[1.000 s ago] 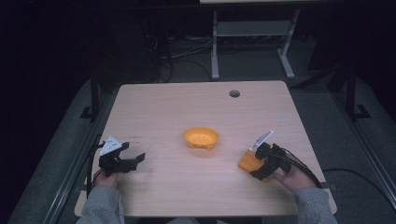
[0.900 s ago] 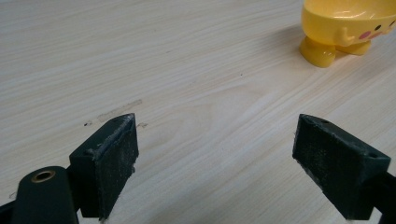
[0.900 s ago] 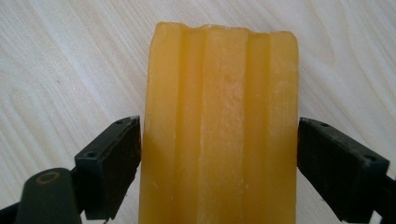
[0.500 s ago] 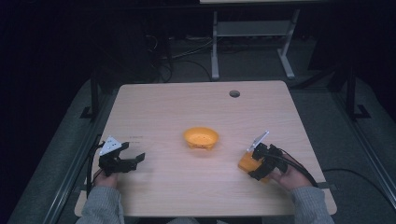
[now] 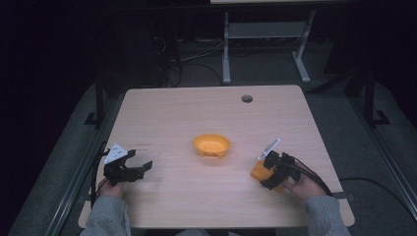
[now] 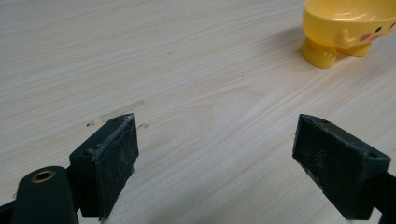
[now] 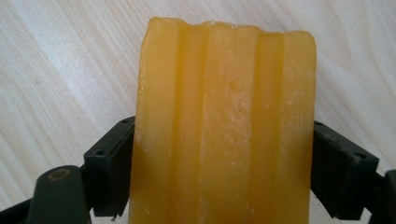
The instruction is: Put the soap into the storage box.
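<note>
The right gripper sits low at the right side of the table, and its two black jaws stand on both sides of an orange ridged block, which looks like a bar of soap. In the right gripper view the jaws touch the long sides of the block, so the gripper seems closed on it. The block is held near its lower end, and most of its length sticks out beyond the jaws. In the high view the block is just above the wood or resting on it; which of the two cannot be told.

The left gripper waits at the left side of the table with its jaws wide apart and nothing between them. In the left gripper view only bare wood lies between the jaws, and the yellow-orange bowl stands farther off on small feet. The bowl is in the middle of the table, well apart from both grippers.

The work is probably to bring the block into the bowl. The main risk is slipping: the surface looks smooth and waxy, and the hold is far from the middle, so the free end may swing down or the block may slide out when lifted. The bowl also looks light and stands on narrow feet, so a block dropped on its rim could tip it or push it away. The left gripper is too far away to steady it.
</note>
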A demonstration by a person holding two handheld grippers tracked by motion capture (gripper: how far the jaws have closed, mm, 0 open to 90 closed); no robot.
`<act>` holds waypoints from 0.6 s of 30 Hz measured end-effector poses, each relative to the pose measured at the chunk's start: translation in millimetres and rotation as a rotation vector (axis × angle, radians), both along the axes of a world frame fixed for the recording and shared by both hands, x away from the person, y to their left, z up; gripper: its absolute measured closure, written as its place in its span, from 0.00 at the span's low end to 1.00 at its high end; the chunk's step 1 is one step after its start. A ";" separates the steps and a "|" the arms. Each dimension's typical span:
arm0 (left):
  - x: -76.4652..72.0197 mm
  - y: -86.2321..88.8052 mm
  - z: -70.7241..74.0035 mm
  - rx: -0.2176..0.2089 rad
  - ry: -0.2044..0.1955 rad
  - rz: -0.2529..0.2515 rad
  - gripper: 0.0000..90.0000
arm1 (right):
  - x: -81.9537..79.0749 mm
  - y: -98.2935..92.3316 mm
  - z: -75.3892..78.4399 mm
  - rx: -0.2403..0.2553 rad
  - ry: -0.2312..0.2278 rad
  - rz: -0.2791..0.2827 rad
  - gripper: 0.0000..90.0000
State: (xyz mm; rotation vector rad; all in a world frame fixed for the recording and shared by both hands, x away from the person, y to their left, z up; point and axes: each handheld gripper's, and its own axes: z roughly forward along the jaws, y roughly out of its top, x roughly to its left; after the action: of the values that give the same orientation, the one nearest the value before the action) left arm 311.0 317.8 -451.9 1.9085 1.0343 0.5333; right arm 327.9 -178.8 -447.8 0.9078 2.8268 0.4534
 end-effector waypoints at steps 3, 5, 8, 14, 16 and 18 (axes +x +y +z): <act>-0.1 0.3 0.3 0.001 0.000 -0.001 0.15 | 0.1 0.6 -0.3 -0.005 -0.002 0.000 0.21; 0.0 0.4 0.3 0.000 -0.001 -0.001 0.15 | 0.2 0.2 -0.5 -0.004 -0.002 -0.001 0.22; 0.0 0.4 0.2 0.001 0.000 -0.001 0.15 | 0.2 0.3 -0.4 -0.002 0.000 -0.003 0.22; -0.2 0.6 0.3 -0.002 0.001 0.001 0.15 | -0.2 -0.8 0.1 0.003 0.002 0.024 0.23; -0.1 0.7 0.2 -0.001 0.001 0.002 0.15 | -0.8 -1.2 0.3 0.007 0.003 0.030 0.23; 0.1 0.7 0.1 -0.002 0.001 0.002 0.15 | -1.1 -1.6 0.1 0.011 0.002 0.033 0.23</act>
State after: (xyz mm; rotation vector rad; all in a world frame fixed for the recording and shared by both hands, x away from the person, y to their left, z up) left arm 311.0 318.5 -451.8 1.9065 1.0370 0.5327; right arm 326.8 -180.4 -447.7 0.8654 2.8471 0.4732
